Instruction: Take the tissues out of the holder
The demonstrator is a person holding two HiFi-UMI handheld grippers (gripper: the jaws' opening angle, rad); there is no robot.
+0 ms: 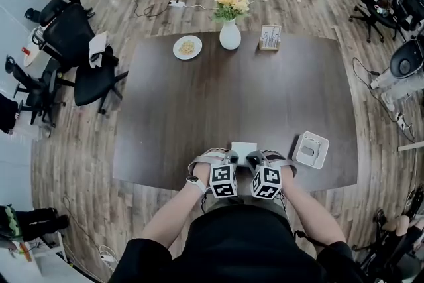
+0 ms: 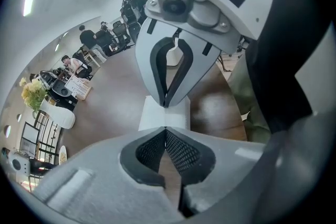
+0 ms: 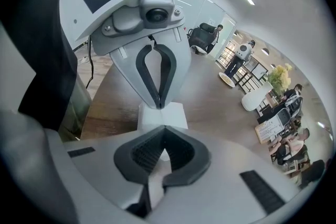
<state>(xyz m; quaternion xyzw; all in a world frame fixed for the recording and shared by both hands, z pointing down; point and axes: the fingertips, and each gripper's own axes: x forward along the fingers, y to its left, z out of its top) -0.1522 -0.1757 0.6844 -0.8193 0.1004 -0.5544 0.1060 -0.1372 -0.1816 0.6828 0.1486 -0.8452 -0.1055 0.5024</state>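
Note:
A flat white stack of tissues (image 1: 243, 147) lies on the dark table (image 1: 199, 103) near its front edge, right in front of me. The white holder (image 1: 311, 149) sits apart to the right, by the table's corner. My left gripper (image 1: 233, 158) and right gripper (image 1: 254, 158) point steeply down at the stack from either side, tips close together. In the left gripper view my own jaws (image 2: 166, 131) are shut with nothing between them, just over the tissues (image 2: 152, 118). The right gripper view shows the same: shut jaws (image 3: 164, 127) above the tissues (image 3: 176, 115).
A white vase of yellow flowers (image 1: 230, 33), a plate of food (image 1: 187, 47) and a small card stand (image 1: 269, 37) stand along the table's far edge. Black office chairs (image 1: 86, 69) are at the left. People sit and stand beyond the table.

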